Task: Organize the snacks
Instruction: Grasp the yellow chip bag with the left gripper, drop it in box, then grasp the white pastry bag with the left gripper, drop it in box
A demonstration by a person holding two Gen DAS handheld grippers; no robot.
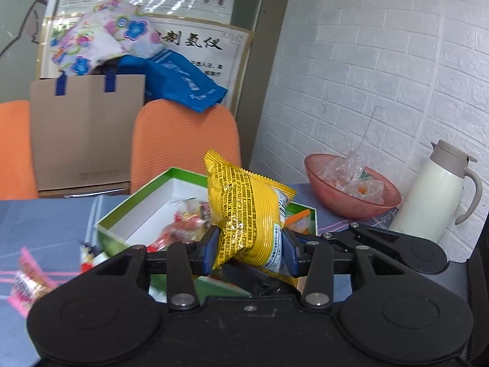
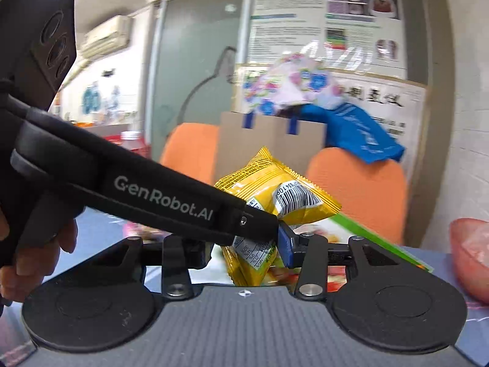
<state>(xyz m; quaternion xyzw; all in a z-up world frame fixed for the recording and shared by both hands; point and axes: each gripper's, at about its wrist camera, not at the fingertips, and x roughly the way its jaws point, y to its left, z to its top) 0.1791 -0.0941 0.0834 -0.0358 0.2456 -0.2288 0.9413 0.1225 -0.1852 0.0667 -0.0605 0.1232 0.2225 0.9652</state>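
A yellow snack packet [image 1: 247,211] is pinched between the blue pads of my left gripper [image 1: 252,246], held above an open green box [image 1: 134,211] with a white inside that holds several wrapped snacks. In the right wrist view the same yellow packet [image 2: 275,189] sits between the pads of my right gripper [image 2: 250,252] too. The left gripper's black arm [image 2: 146,195] crosses in from the left and hides the right gripper's left pad. The green box edge [image 2: 376,241] lies just beyond.
A pink snack packet [image 1: 27,284] lies on the blue-grey tablecloth at left. A red bowl [image 1: 351,186] with plastic wrappers and a white thermos jug [image 1: 434,189] stand at right by the brick wall. Orange chairs [image 1: 186,140] and a cardboard bag stand behind.
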